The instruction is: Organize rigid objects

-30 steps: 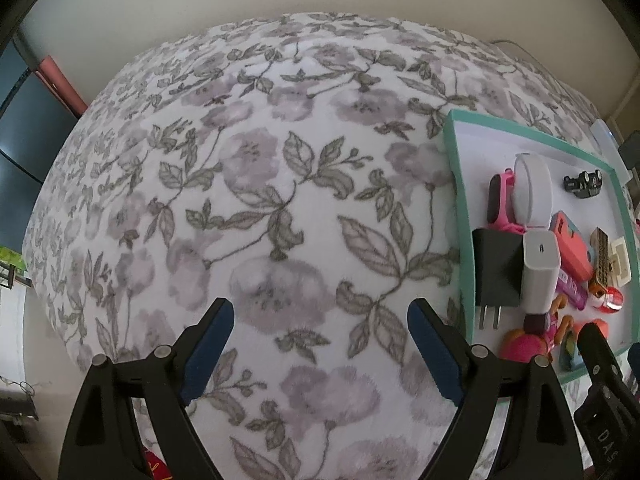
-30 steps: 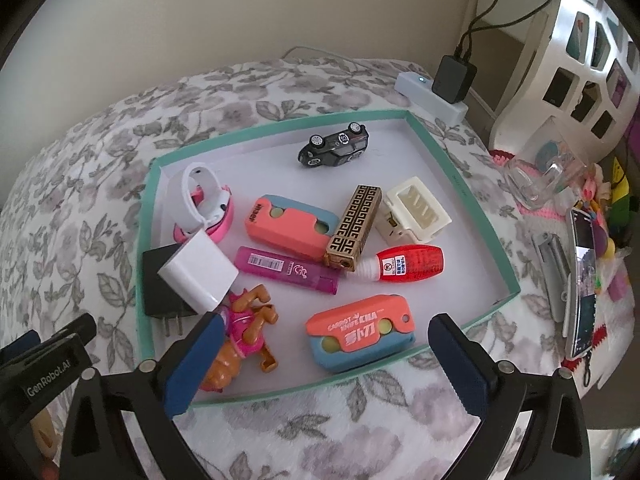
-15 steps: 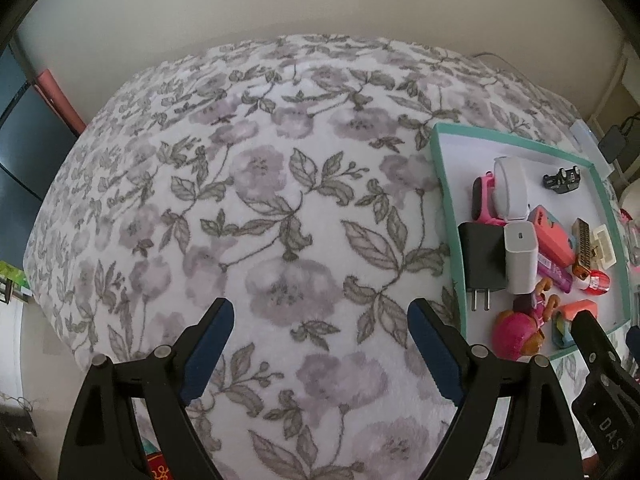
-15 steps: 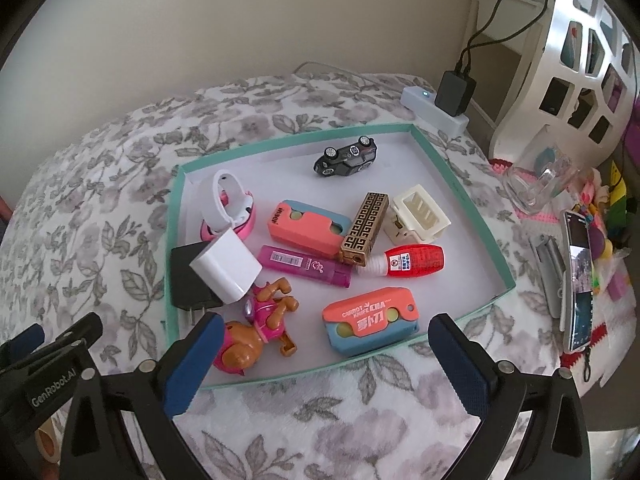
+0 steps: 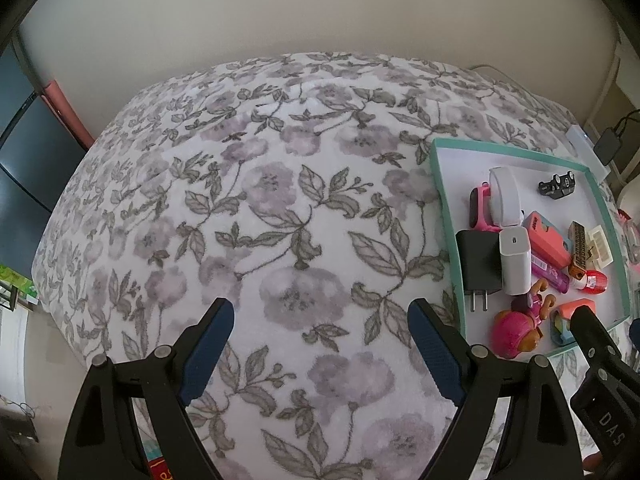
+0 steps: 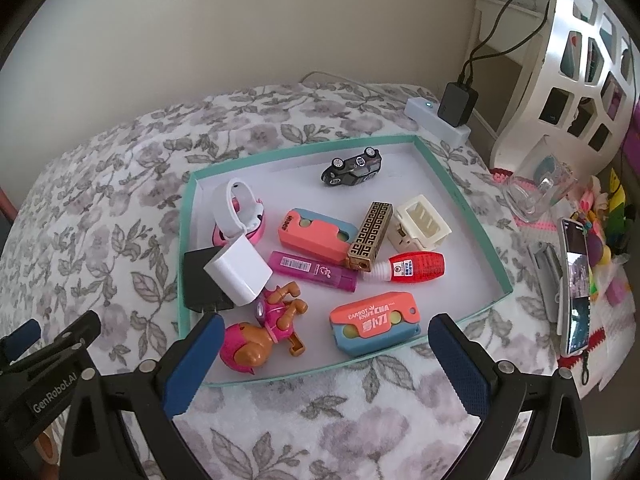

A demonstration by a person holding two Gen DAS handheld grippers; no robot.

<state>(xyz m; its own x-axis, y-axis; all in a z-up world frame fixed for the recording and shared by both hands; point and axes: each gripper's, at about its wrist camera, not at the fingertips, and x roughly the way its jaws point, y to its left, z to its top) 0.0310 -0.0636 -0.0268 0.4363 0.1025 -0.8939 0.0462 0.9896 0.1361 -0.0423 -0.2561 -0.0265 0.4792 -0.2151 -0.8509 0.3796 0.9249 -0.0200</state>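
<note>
- My left gripper (image 5: 320, 344) and right gripper (image 6: 324, 360) are both spread wide and hold nothing.
- The small rigid objects lie jumbled inside the shallow teal-rimmed cardboard tray (image 6: 466, 200) on the floral blanket (image 5: 280, 200).
- The orange-and-blue plastic carrot knife (image 6: 374, 322) lies at the tray's near edge, between my right fingers.
- Sorted already or waiting, I cannot judge.

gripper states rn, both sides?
Left gripper: open, holding nothing, over the floral blanket.
Right gripper: open, holding nothing, near the teal tray.
</note>
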